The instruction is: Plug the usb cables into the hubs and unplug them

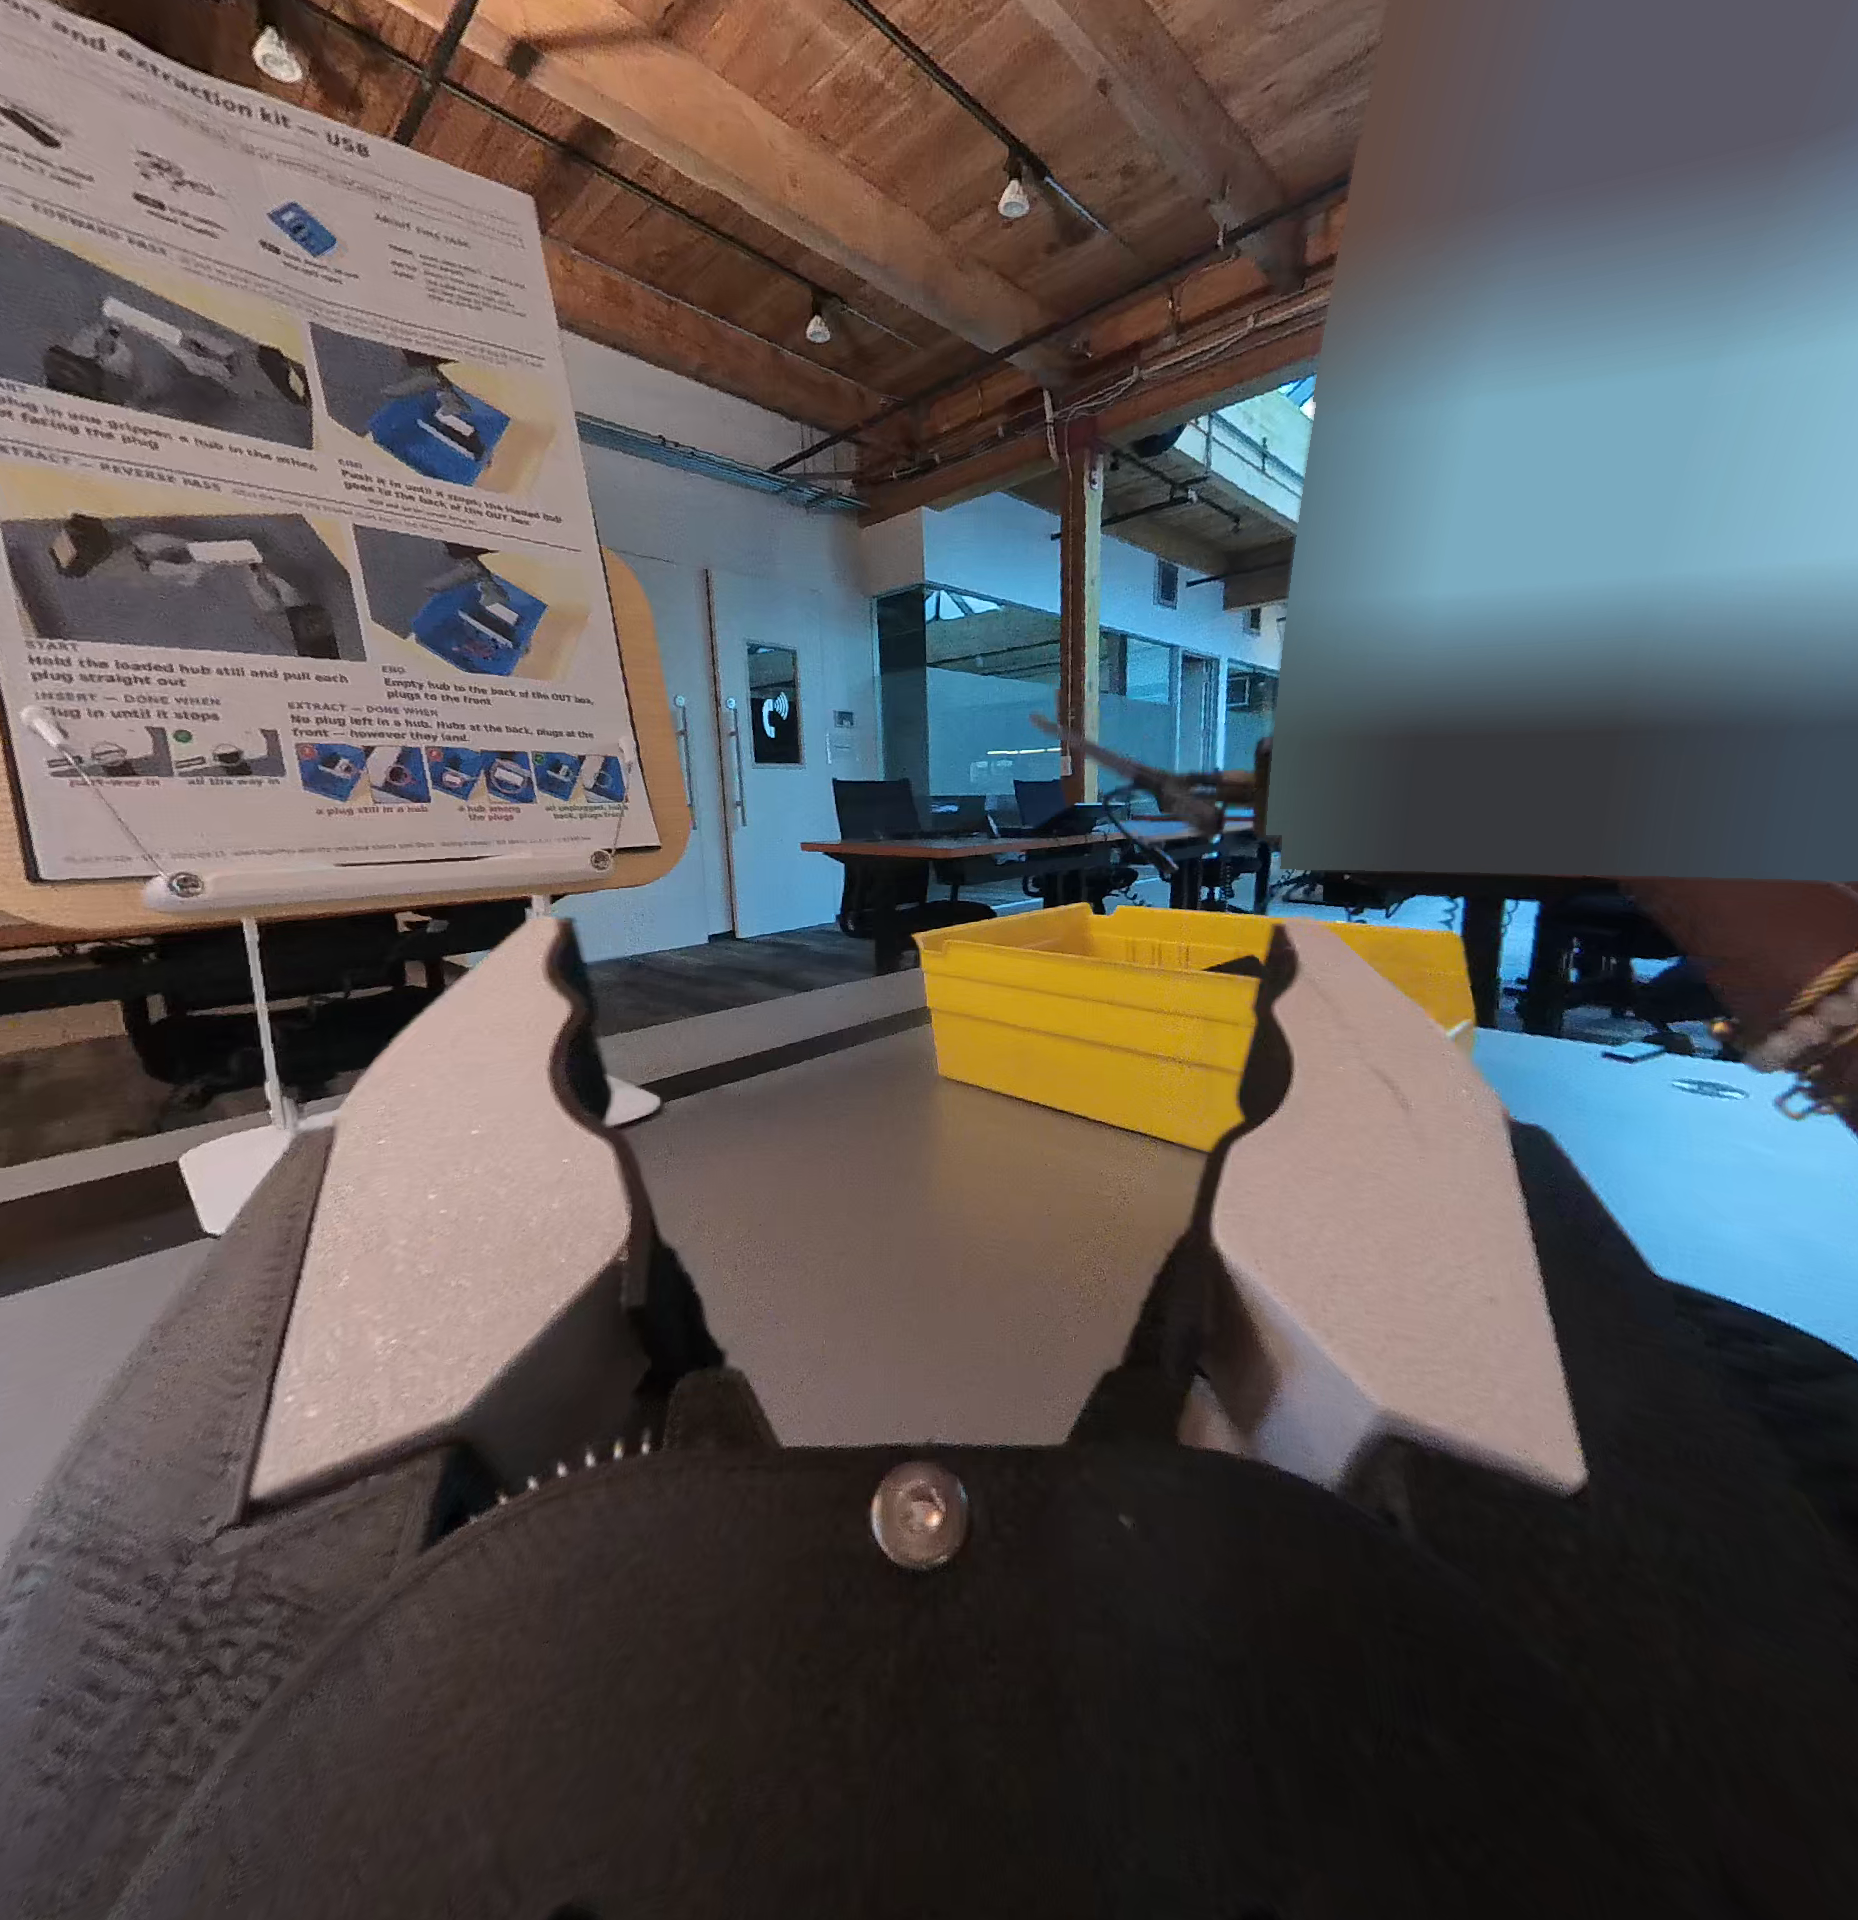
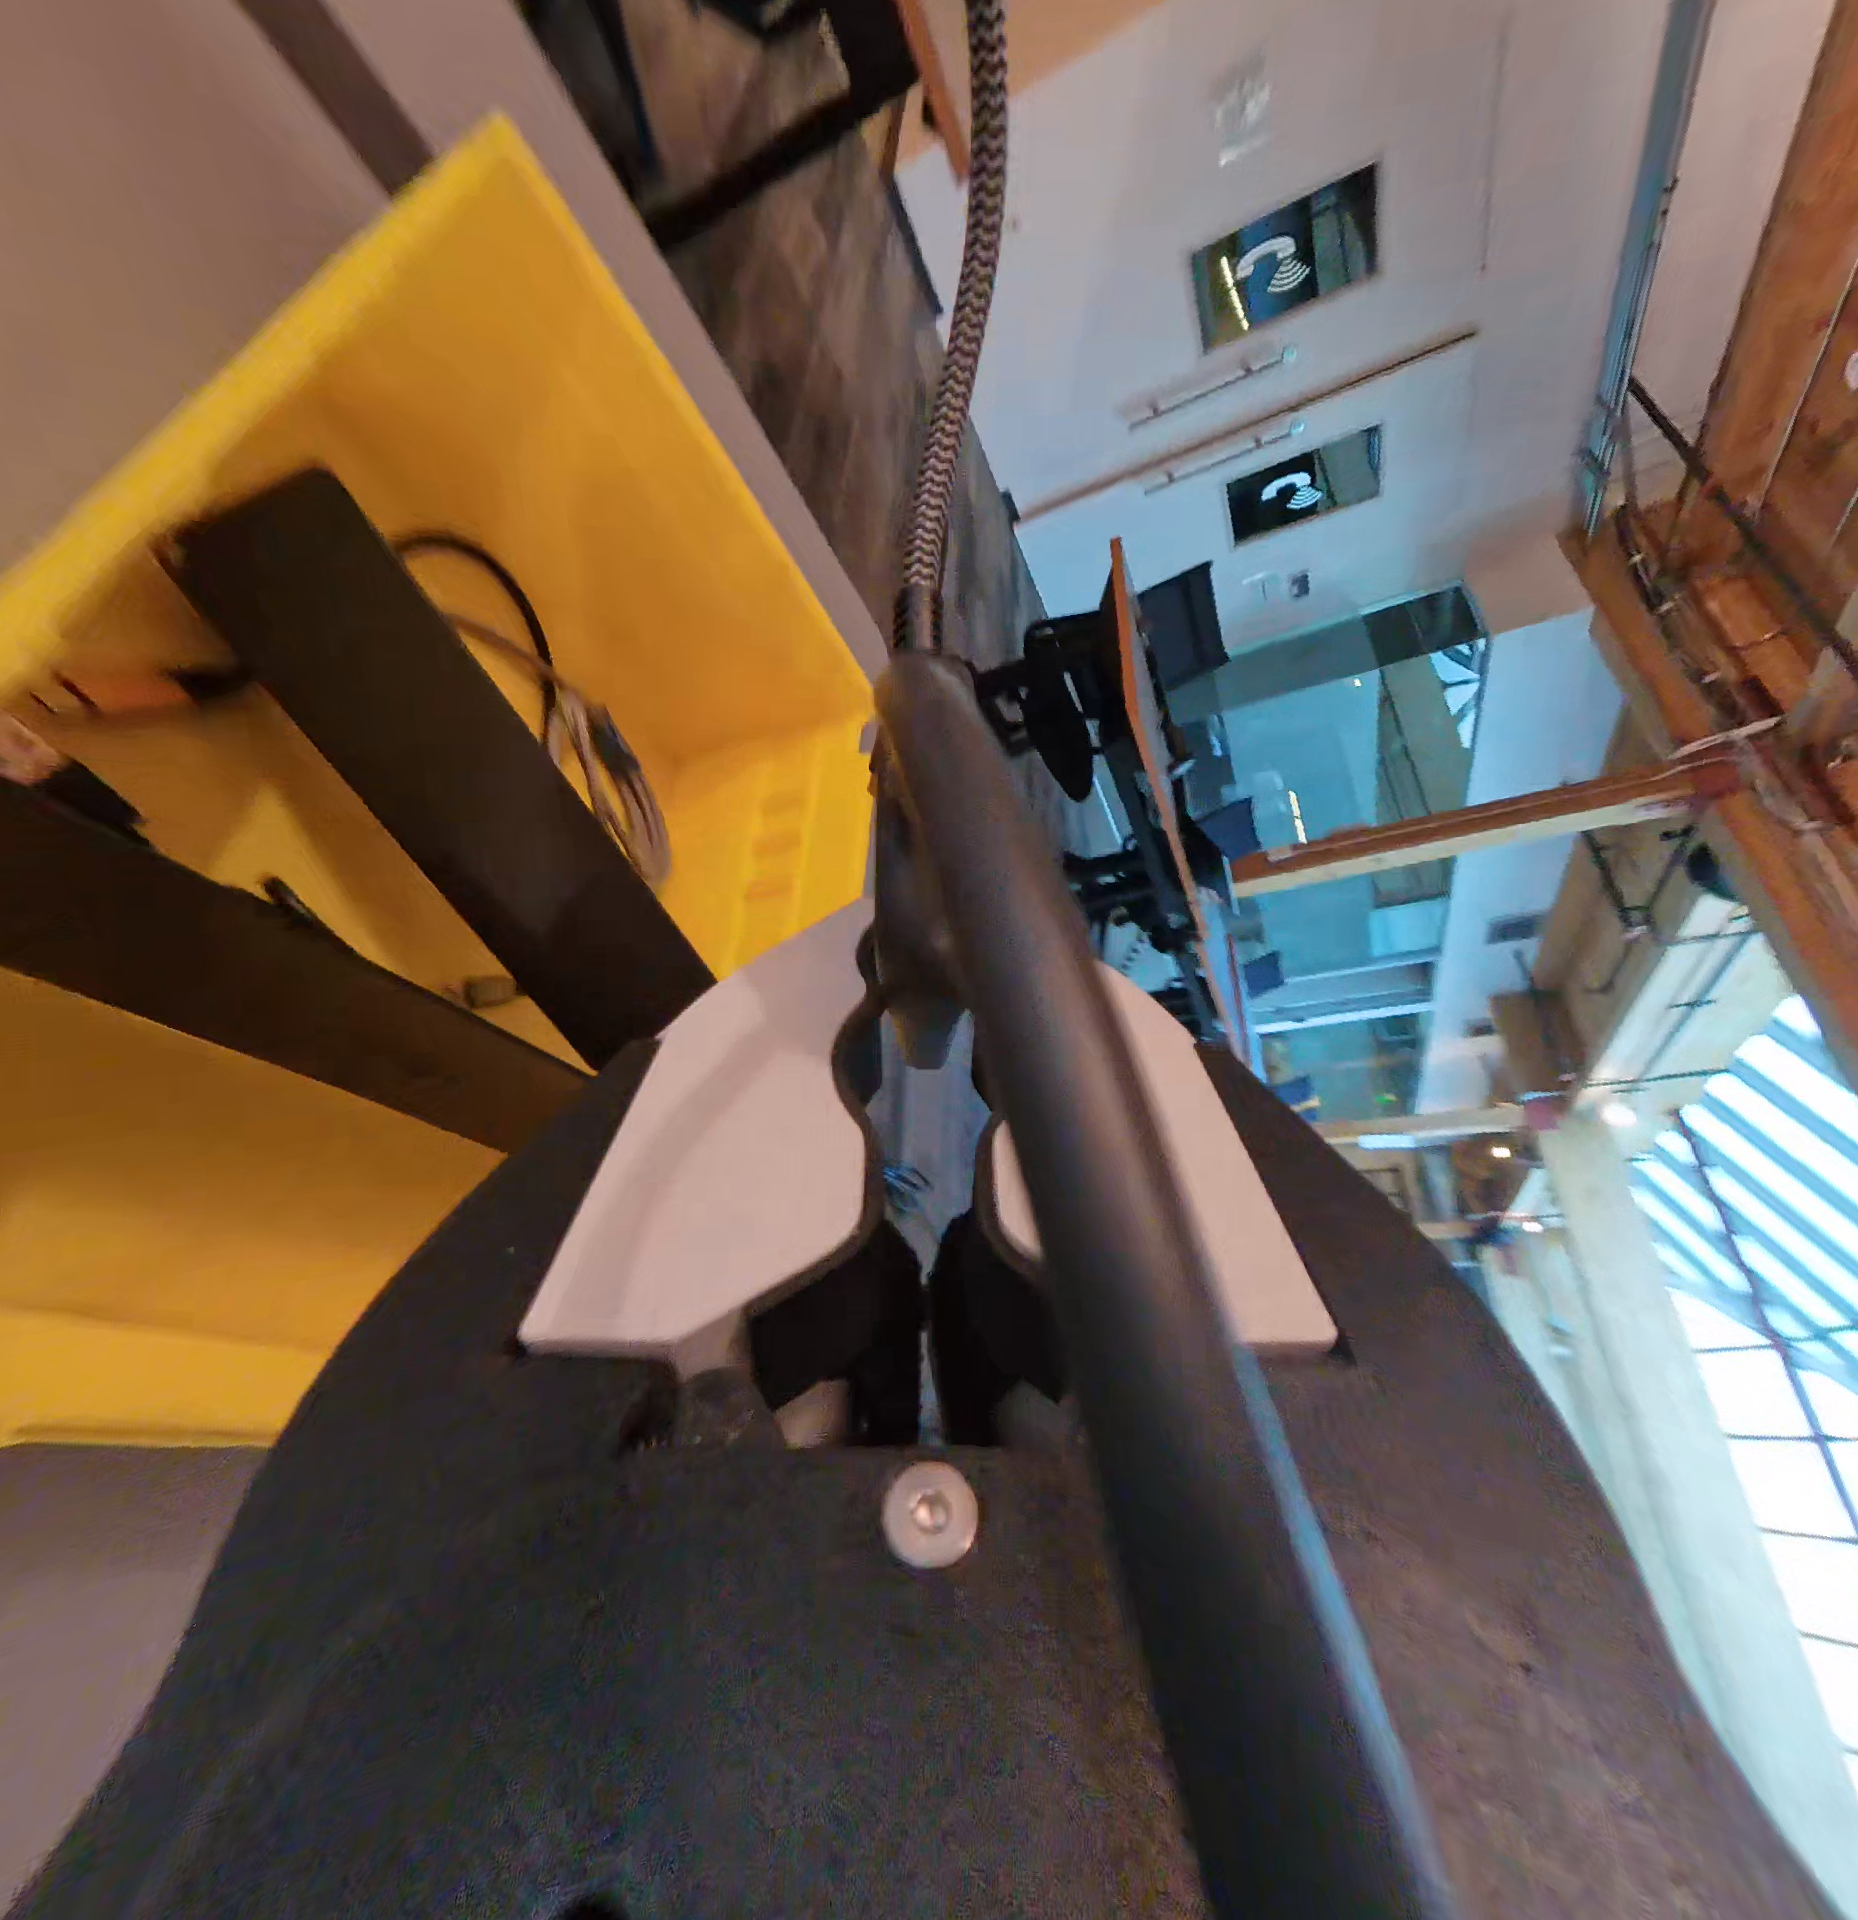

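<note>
In the left wrist view my left gripper (image 1: 925,956) is wide open and empty, held low over the grey mat (image 1: 904,1247). A yellow bin (image 1: 1091,1018) stands on the mat just beyond its fingertips, to the right. In the right wrist view, rolled sideways, my right gripper (image 2: 925,997) is shut on a long dark grey hub (image 2: 1060,1039). The hub runs back past the right finger, and its braided cable (image 2: 956,364) leads away from its far end. Beside it the yellow bin (image 2: 489,416) holds two black hubs (image 2: 416,707) and a bundle of thin cables (image 2: 592,748).
An instruction sheet (image 1: 281,468) on a white stand (image 1: 239,1164) rises at the left of the mat. A person's wrist with bracelets (image 1: 1829,1018) is at the right edge, above the pale table top (image 1: 1683,1174). Office desks and chairs are far behind.
</note>
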A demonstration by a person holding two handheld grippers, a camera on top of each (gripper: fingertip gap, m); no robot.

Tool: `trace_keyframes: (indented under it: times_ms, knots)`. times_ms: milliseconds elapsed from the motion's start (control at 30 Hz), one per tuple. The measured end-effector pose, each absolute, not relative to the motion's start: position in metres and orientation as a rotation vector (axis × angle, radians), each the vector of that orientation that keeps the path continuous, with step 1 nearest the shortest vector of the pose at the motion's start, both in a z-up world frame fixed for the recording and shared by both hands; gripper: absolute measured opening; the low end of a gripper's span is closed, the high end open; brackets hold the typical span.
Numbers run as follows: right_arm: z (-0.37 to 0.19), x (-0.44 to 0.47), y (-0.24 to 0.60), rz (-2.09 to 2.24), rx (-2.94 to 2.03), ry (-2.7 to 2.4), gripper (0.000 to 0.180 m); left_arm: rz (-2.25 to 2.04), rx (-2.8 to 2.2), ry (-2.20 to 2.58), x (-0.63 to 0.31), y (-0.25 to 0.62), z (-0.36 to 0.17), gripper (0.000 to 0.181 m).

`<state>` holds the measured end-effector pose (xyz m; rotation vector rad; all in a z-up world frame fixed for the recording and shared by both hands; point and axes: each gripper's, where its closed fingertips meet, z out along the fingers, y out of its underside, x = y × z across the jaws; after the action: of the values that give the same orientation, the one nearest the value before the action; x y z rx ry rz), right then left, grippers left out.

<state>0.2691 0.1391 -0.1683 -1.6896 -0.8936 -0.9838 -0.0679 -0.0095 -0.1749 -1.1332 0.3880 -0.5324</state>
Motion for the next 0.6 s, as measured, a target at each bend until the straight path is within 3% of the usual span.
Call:
trace_keyframes:
  times_ms: [267,600]
  knots:
    - [-0.209,0.302,0.174,-1.268,-1.718,-1.14,0.013,-0.507,-1.098,0.361,-0.072,-0.011,-0.169,0.127]
    - [-0.264,0.299,0.204,-1.129,-1.897,-1.401,0.013,-0.54,-1.096,0.35,-0.073,-0.011,-0.168,0.126]
